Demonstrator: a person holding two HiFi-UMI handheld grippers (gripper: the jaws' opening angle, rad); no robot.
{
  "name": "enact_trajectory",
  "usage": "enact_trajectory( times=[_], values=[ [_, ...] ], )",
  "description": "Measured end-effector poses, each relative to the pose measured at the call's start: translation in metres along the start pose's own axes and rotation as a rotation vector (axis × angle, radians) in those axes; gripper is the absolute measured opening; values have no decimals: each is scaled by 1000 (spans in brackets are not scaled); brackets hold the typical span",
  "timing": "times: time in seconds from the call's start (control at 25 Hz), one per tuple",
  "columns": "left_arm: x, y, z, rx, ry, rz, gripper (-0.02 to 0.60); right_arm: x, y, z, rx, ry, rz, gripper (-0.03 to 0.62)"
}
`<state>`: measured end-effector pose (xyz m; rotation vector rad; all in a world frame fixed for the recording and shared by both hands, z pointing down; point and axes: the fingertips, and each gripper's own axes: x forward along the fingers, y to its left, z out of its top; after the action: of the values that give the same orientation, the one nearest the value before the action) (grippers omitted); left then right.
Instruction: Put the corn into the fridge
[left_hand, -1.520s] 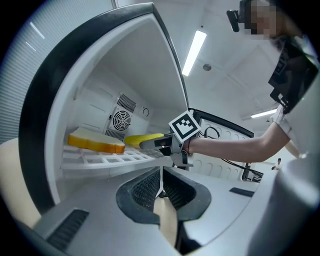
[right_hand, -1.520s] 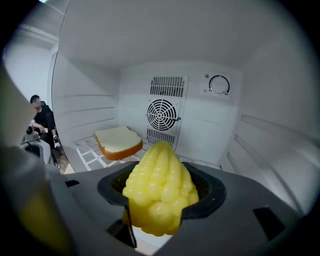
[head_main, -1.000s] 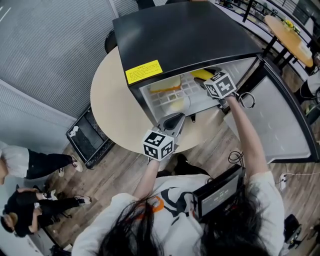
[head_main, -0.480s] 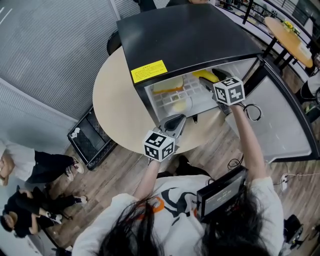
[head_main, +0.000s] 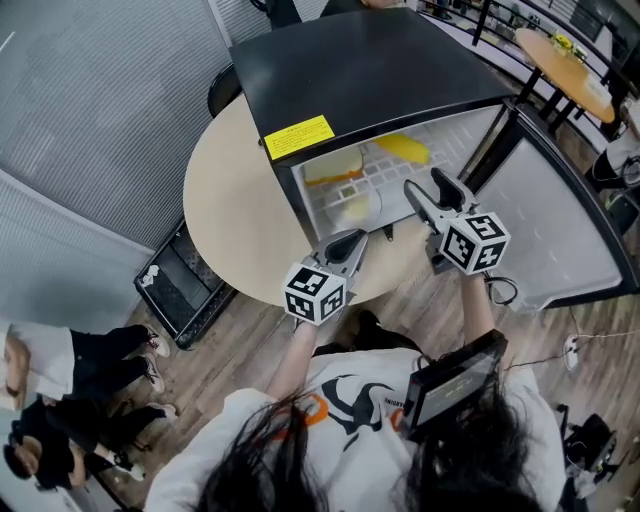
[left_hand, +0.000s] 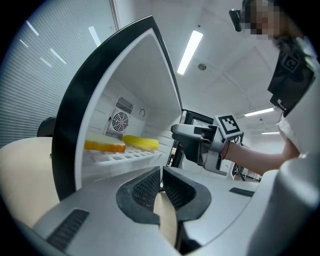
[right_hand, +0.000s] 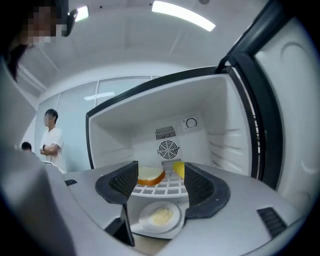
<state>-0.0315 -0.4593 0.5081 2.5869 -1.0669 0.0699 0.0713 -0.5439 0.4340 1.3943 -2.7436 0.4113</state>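
The right tongs (head_main: 424, 183) have drawn back out of the fridge (head_main: 370, 70) toward the person and now hang in front of its open mouth, while the corn (head_main: 403, 148) they reached beside has stayed on the shelf. Their jaws have just been opening and stand wide apart with nothing between them.

Nearest the person, the left tongs (head_main: 352, 237) hover over the edge of the round worktop (head_main: 230, 200), just below the fridge opening, jaws together on nothing.

In the right gripper view, a small plate (right_hand: 159, 216) with a pale yellow lump sits on the fridge floor under the white grid shelf (right_hand: 160, 189). On that shelf a slice of bread (right_hand: 150, 175) lies at the left and the corn lies at the right, further in, close to the round fan grille on the back wall. The corn is well ahead of the right tongs, clear of both jaws, and farther still from the left pair. The fridge door (head_main: 560, 230) swings wide open to the right.
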Motion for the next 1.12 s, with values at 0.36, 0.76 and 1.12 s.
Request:
enact_trajectory(
  times=[0.36, 0.76, 1.12],
  values=[
    [-33, -19, 7, 19, -22, -65, 15, -46, 54, -45, 215, -62, -69, 242],
    [-73, -44, -12, 23, 1, -131, 15, -89, 114, -72, 279, -94, -117, 152],
    [-85, -63, -21, 14, 5, -162, 15, -104, 142, -94, 294, -46, -136, 105]
  ],
)
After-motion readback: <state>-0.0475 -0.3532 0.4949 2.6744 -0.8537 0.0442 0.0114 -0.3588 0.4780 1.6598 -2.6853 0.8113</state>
